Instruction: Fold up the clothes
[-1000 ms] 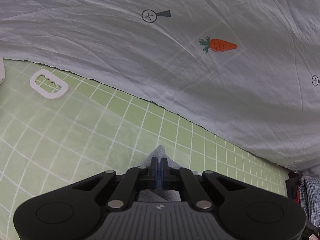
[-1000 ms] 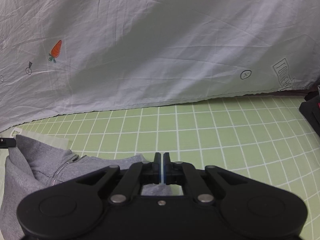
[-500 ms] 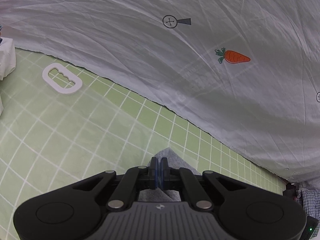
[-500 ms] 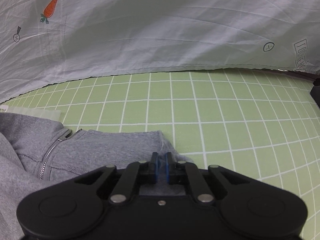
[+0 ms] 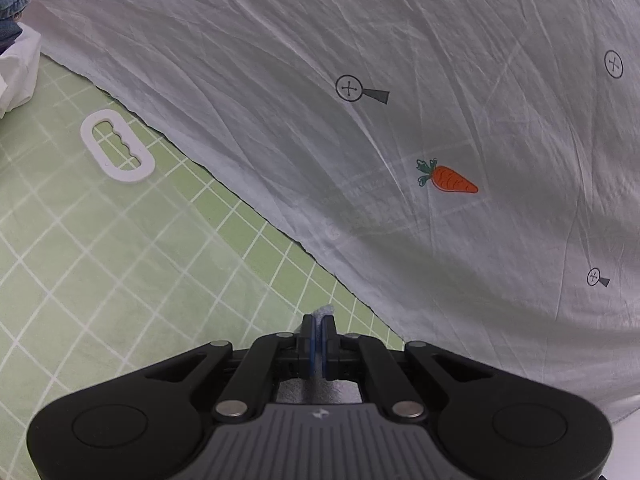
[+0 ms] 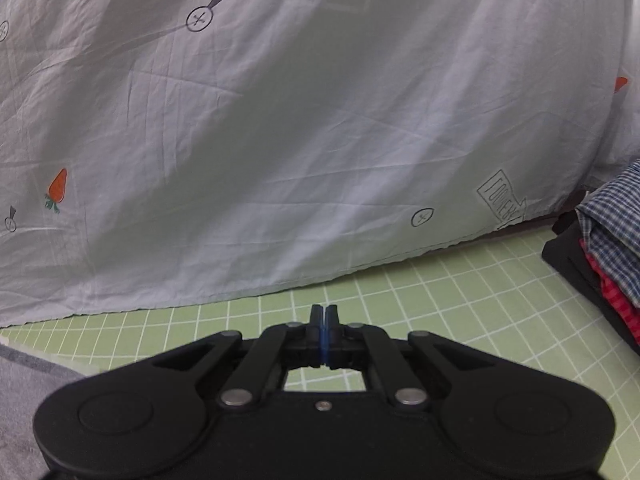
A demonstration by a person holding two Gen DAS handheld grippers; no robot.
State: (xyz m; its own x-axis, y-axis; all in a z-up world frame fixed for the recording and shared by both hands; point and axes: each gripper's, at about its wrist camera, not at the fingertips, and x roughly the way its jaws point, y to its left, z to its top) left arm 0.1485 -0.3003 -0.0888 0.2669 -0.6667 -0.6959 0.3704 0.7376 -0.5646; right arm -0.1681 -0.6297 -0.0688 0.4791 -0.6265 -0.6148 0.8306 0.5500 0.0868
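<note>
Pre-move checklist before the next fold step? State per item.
1. Left gripper shut on the grey garment: ok, fabric pokes out past the tips.
2. Right gripper gripping fabric: cannot tell; jaws look closed, but no cloth shows between them, only green mat.
3. Garment in right view: ok, a grey part lies low left, apart from the tips.
4. Mat ahead of right gripper free: ok.
5. White plastic ring on the mat, left of the left gripper: ok, away from the fingers.
6. Stack of folded clothes at far right: ok, off to the side.
</note>
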